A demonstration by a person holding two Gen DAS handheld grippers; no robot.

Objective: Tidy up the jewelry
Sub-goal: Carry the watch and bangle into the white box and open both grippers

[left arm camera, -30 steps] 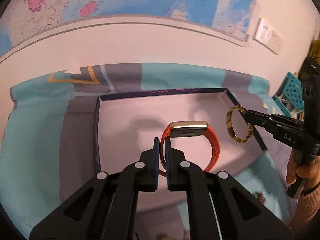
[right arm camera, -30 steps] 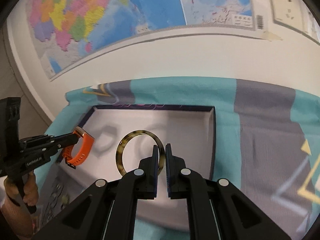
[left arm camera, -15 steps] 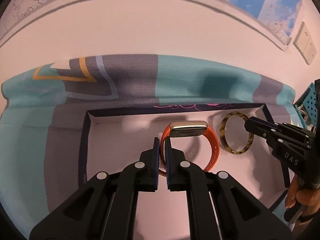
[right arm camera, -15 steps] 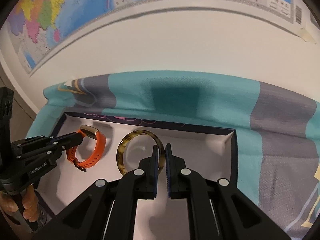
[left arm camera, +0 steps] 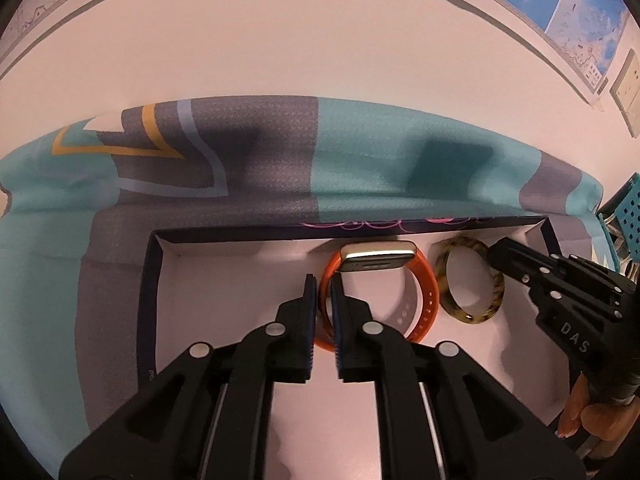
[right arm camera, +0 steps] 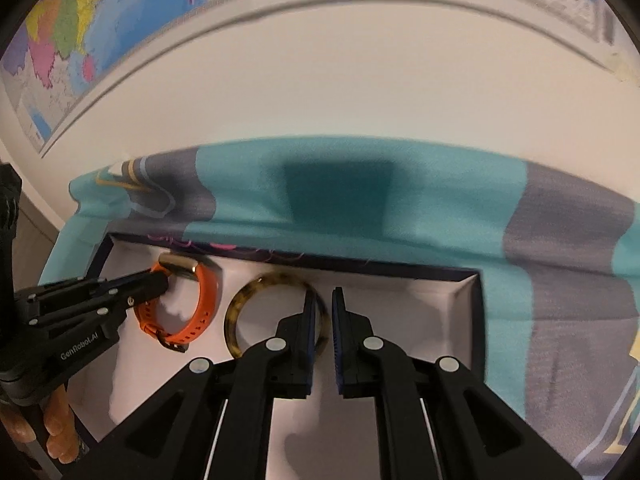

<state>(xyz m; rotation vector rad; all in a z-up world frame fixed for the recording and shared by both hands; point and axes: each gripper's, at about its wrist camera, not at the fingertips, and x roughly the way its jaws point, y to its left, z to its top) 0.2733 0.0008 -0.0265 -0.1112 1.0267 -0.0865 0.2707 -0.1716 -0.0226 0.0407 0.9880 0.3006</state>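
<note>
A pale wall with a coloured world map [right arm camera: 80, 20] fills the top of both views, and below it a teal and grey patterned cloth [left arm camera: 360, 168] covers the surface. On the cloth, across the middle and lower part of each frame, lies a shallow white-lined box with a dark navy rim [left arm camera: 146, 280]. In the left wrist view the left gripper [left arm camera: 324, 292], at lower centre, has its black fingers with blue pads pinched on the strap of an orange silicone watch with a gold-coloured case [left arm camera: 424, 292]; the watch stands on edge inside the box, just right of centre, with its case close to the far wall. Just to its right, also on edge and nearly touching it, is a tortoiseshell brown-and-yellow resin bangle [left arm camera: 480, 312], whose right side meets the tip of the right gripper [left arm camera: 500, 254] coming in from the right edge. In the right wrist view the right gripper [right arm camera: 324, 308] sits at lower centre with its jaws clamped on the right side of the bangle [right arm camera: 236, 312], while the watch [right arm camera: 204, 308] stands left of it, held by the left gripper [right arm camera: 160, 282] entering from the left edge. A teal perforated basket [left arm camera: 624, 216] shows at the far right of the left wrist view.
</note>
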